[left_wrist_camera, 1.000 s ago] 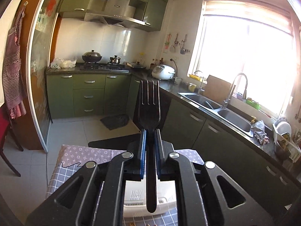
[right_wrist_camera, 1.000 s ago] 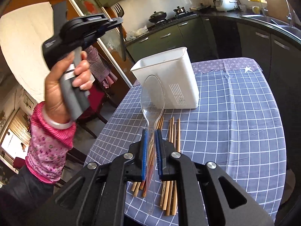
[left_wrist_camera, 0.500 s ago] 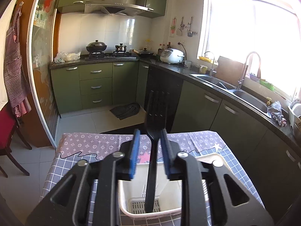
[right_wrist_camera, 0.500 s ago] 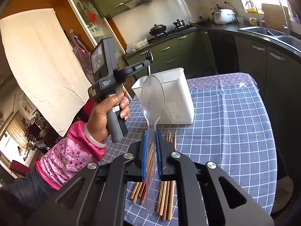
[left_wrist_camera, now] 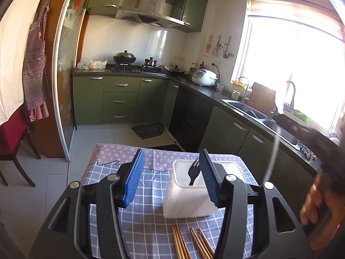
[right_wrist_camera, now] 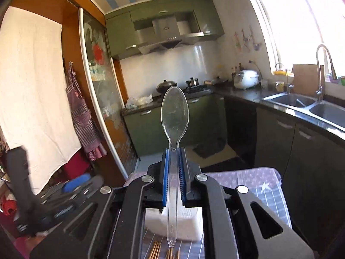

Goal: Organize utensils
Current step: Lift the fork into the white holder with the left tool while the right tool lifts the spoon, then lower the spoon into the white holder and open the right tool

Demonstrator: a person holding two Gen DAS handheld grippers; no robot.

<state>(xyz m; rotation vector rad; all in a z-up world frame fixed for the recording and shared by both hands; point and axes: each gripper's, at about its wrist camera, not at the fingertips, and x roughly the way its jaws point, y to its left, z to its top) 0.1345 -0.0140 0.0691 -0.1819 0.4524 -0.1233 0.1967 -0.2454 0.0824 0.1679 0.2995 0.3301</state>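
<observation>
Left gripper [left_wrist_camera: 171, 172]: held above the near end of the table, pointing forward and a little down at the kitchen; its blue-padded jaws stand wide apart with nothing between them
Right gripper [right_wrist_camera: 174, 172]: raised and pointing almost level toward the stove wall, jaws clenched on the handle of the clear spoon [right_wrist_camera: 174, 116]
Right hand [left_wrist_camera: 317, 207]: seen blurred at the right edge of the left wrist view, wrapped around the grip of its tool
Clear spoon: upright in the right wrist view, bowl up and past the fingertips, handle running down between the pads toward the camera
Black fork [left_wrist_camera: 193, 173]: standing in the white holder [left_wrist_camera: 183, 200], tines up, leaning toward the far right wall, free of both grippers
White holder: on the checked tablecloth [left_wrist_camera: 148, 222], toward the far half of the table, just beyond the right finger of the left gripper in that view; under the right gripper in the other
Chopsticks [left_wrist_camera: 189, 243]: a loose bundle of wooden sticks flat on the cloth, near side of the holder, close to it but apart
</observation>
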